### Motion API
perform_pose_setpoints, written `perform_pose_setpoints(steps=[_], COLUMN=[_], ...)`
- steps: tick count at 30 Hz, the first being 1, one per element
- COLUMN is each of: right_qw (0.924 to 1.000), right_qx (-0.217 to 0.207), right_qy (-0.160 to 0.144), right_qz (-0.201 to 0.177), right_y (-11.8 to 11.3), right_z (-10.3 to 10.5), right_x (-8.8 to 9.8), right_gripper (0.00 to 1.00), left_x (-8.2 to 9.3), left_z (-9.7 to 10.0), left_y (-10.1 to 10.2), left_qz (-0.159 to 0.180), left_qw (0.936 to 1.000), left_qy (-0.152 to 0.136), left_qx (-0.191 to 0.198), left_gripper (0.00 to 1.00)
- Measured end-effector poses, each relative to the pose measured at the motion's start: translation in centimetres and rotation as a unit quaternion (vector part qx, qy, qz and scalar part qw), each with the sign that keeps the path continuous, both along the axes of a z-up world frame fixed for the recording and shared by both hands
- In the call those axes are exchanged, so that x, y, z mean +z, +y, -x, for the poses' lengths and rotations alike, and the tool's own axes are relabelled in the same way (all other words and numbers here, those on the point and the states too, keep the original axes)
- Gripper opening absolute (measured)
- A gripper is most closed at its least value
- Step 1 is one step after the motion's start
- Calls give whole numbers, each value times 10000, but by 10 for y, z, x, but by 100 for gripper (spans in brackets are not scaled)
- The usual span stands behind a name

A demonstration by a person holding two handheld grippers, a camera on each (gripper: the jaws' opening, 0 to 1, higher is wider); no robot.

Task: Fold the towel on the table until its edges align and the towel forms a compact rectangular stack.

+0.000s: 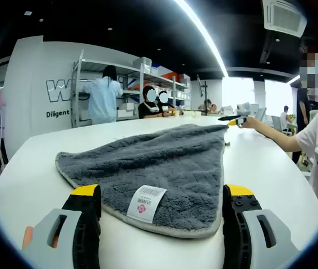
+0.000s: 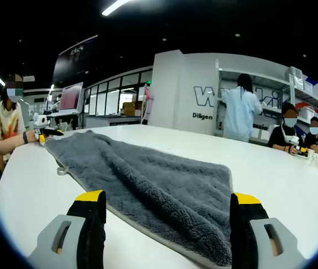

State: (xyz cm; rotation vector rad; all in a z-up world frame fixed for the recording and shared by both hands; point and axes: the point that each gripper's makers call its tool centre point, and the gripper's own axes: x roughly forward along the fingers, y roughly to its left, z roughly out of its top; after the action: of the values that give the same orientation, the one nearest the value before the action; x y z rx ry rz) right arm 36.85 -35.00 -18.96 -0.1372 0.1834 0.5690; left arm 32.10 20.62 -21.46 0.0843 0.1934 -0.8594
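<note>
White tabletop (image 1: 30, 168) fills the foreground of a bright workroom with shelving (image 1: 130, 84) and several people at the back, and in the left gripper view the grey towel (image 1: 153, 162) lies spread flat on it, one corner reaching away toward the far right, where another gripper (image 1: 233, 119) held by a person at the table's edge meets that corner (whether it is pinching the cloth is too small to tell). The left gripper (image 1: 161, 210) stands with its jaws wide apart and empty, straddling the towel's near hem, where a white barcode label (image 1: 146, 203) sits just between them. In the right gripper view the same towel (image 2: 147, 185) runs lengthwise away across the table (image 2: 293, 179), its near corner lying between the jaws of the right gripper (image 2: 167, 218), which is likewise spread wide and holds nothing. The cloth looks thick, plush and limp, light enough to lift by a pinch, and it will likely sag and drape rather than keep a shape. The stitched hem near each corner seems the firmest place to grip, since the pile itself could slip or bunch.
</note>
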Motion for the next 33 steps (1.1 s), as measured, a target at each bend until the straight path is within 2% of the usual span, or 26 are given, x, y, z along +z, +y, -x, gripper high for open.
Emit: perform_pose_setpoints(steps=[20, 28, 33], right_qw=[9999, 9994, 9988], right_qx=[-62, -184, -144], right_qy=[-25, -66, -172], right_qz=[-83, -291, -425], right_y=[6, -6, -1], right_z=[7, 1, 0], right_x=[-2, 3, 8], right_gripper=[92, 90, 90], left_x=[-1, -1, 0], left_z=[1, 1, 1], left_y=[-1, 0, 0], left_qz=[-22, -4, 26], left_qw=[10000, 10000, 10000], left_qy=[0, 0, 3], left_qx=[10, 17, 8], left_gripper=[88, 88, 88])
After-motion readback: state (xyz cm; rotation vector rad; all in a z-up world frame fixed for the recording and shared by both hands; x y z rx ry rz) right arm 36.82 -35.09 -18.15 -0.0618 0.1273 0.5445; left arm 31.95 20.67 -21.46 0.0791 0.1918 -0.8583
